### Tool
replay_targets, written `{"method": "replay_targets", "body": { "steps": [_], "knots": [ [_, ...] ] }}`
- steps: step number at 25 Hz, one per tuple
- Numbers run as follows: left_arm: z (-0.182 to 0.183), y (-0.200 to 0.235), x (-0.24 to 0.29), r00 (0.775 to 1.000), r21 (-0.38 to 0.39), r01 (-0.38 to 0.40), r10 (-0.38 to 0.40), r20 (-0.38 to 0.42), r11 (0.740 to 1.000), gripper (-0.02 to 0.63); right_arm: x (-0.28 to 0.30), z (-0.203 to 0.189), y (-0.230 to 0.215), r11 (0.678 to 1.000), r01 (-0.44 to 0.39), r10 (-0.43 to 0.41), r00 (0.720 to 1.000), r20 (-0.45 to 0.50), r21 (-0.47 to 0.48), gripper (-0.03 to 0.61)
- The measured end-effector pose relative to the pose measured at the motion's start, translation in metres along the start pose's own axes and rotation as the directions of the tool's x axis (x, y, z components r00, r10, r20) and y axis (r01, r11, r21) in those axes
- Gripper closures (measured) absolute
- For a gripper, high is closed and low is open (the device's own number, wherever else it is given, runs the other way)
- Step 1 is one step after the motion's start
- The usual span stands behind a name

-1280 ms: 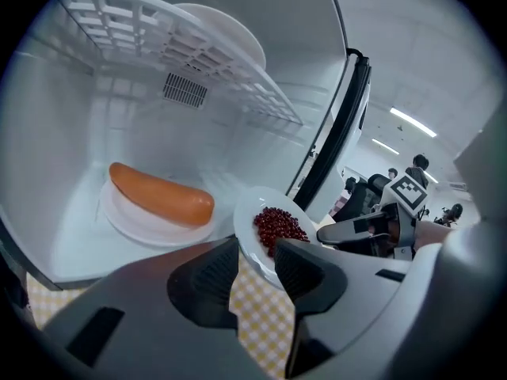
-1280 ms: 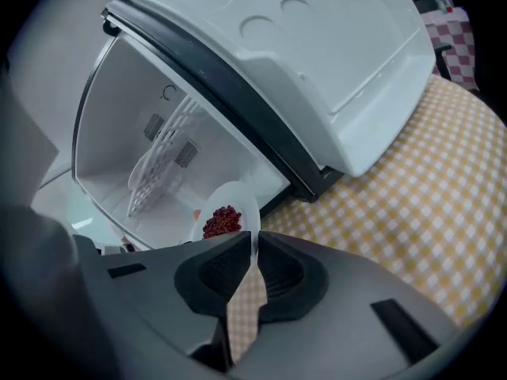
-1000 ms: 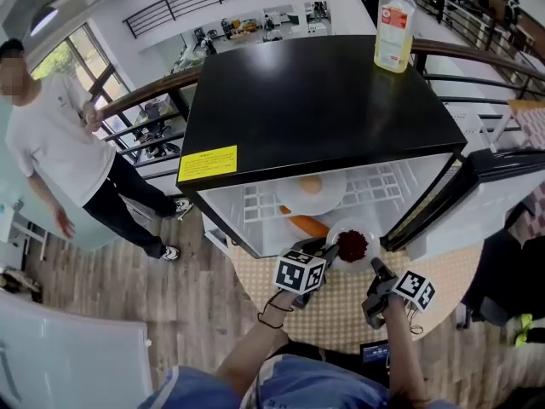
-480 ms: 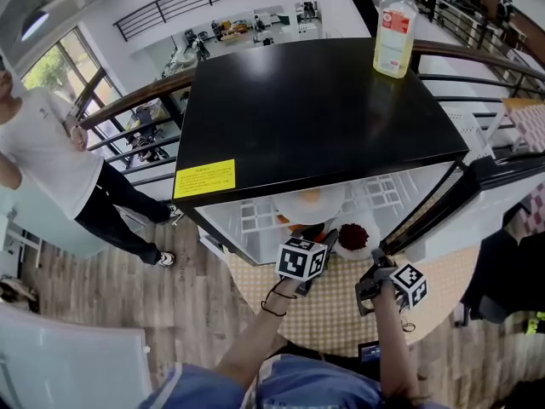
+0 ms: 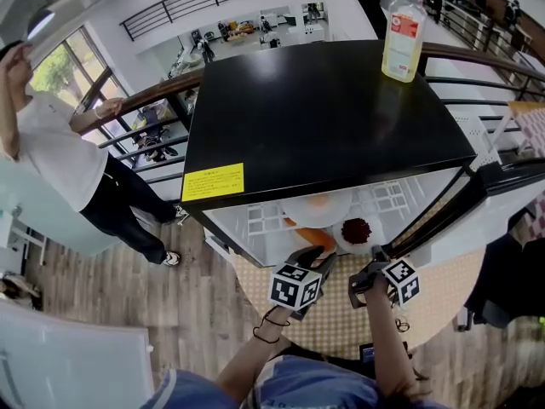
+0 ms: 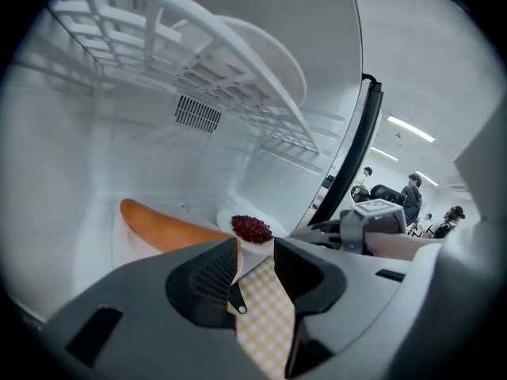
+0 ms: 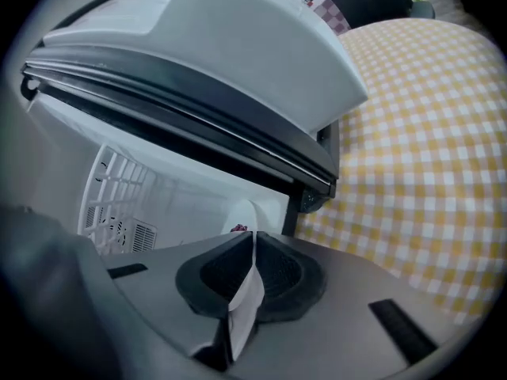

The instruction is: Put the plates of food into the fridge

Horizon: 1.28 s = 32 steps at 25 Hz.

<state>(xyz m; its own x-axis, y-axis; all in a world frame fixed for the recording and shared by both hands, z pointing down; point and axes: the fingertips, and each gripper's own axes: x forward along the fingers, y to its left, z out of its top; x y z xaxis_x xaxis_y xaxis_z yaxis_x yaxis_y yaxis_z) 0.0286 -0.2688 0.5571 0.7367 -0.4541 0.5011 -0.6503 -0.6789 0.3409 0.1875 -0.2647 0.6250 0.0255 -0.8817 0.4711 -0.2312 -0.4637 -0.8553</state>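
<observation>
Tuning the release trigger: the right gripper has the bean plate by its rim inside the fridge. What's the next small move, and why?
Probably open the right gripper. Its jaws are shut on the white rim of the bean plate, which is already inside the fridge beside the carrot. The left gripper is open and empty. I can't tell whether the plate fully rests on the floor, so release gently.

a: where are the arms?
b: both rise from the bottom edge of the head view. the left arm (image 5: 255, 352) slants up to the right, the right arm (image 5: 383, 339) runs nearly straight up.
a: and the grippers?
b: side by side at lower centre. the left gripper (image 6: 255, 252) has its jaws slightly apart, nothing between them. the right gripper (image 7: 252, 240) is clamped on the thin white rim of a plate (image 7: 245, 295).
</observation>
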Motion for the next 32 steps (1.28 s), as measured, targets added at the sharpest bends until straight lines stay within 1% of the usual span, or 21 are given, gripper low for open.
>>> {"method": "replay_targets", "body": {
  "steps": [3, 7, 9, 11, 14, 17, 19, 22, 24, 26, 29, 32],
  "knots": [
    [-0.019, -0.008, -0.015, 1.000, 0.000, 0.006, -0.006, -0.017, 1.000, 0.468, 0.010, 0.000, 0.007, 1.000, -0.013, 0.013, 1.000, 0.008, -0.010, 0.553],
    [-0.039, -0.014, -0.031, 0.999, -0.027, 0.004, -0.005, -0.034, 1.000, 0.468, 0.020, 0.000, 0.014, 0.998, -0.039, 0.040, 0.999, 0.013, -0.048, 0.552],
    [-0.048, -0.015, -0.037, 0.999, -0.041, 0.000, -0.002, -0.041, 0.999, 0.468, 0.023, 0.000, 0.016, 0.996, -0.050, 0.051, 0.999, 0.012, -0.079, 0.553],
    [-0.054, -0.016, -0.043, 0.999, -0.052, -0.006, 0.004, -0.047, 0.999, 0.469, 0.023, 0.000, 0.015, 0.990, -0.042, 0.043, 0.999, 0.006, -0.137, 0.552],
    [-0.061, -0.016, -0.050, 0.998, -0.061, -0.021, 0.018, -0.052, 0.998, 0.468, 0.020, -0.001, 0.013, 0.973, -0.021, 0.019, 1.000, -0.009, -0.229, 0.551],
    [-0.063, -0.017, -0.056, 0.998, -0.073, -0.033, 0.029, -0.047, 0.997, 0.469, 0.012, -0.001, 0.008, 0.971, -0.013, 0.006, 1.000, -0.030, -0.238, 0.551],
    [-0.061, -0.020, -0.059, 0.999, -0.075, -0.036, 0.033, -0.039, 0.997, 0.468, 0.004, -0.002, 0.007, 0.970, -0.029, 0.016, 0.998, -0.055, -0.241, 0.551],
    [-0.057, -0.027, -0.064, 0.999, -0.074, -0.037, 0.036, -0.019, 0.997, 0.469, -0.012, -0.006, 0.011, 0.958, -0.084, 0.055, 0.992, -0.115, -0.274, 0.551],
    [-0.053, -0.032, -0.067, 0.999, -0.077, -0.038, 0.038, -0.001, 0.996, 0.469, -0.023, -0.009, 0.016, 0.941, -0.130, 0.083, 0.984, -0.160, -0.312, 0.551],
    [-0.050, -0.037, -0.070, 0.999, -0.077, -0.039, 0.040, 0.017, 0.996, 0.469, -0.036, -0.012, 0.023, 0.915, -0.179, 0.110, 0.973, -0.202, -0.362, 0.551],
    [-0.044, -0.047, -0.073, 0.998, -0.072, -0.037, 0.040, 0.042, 0.997, 0.469, -0.055, -0.016, 0.036, 0.862, -0.252, 0.146, 0.955, -0.260, -0.440, 0.551],
    [-0.039, -0.059, -0.074, 0.997, -0.063, -0.037, 0.041, 0.063, 0.997, 0.469, -0.077, -0.020, 0.049, 0.812, -0.322, 0.181, 0.932, -0.315, -0.487, 0.551]
  ]
}}
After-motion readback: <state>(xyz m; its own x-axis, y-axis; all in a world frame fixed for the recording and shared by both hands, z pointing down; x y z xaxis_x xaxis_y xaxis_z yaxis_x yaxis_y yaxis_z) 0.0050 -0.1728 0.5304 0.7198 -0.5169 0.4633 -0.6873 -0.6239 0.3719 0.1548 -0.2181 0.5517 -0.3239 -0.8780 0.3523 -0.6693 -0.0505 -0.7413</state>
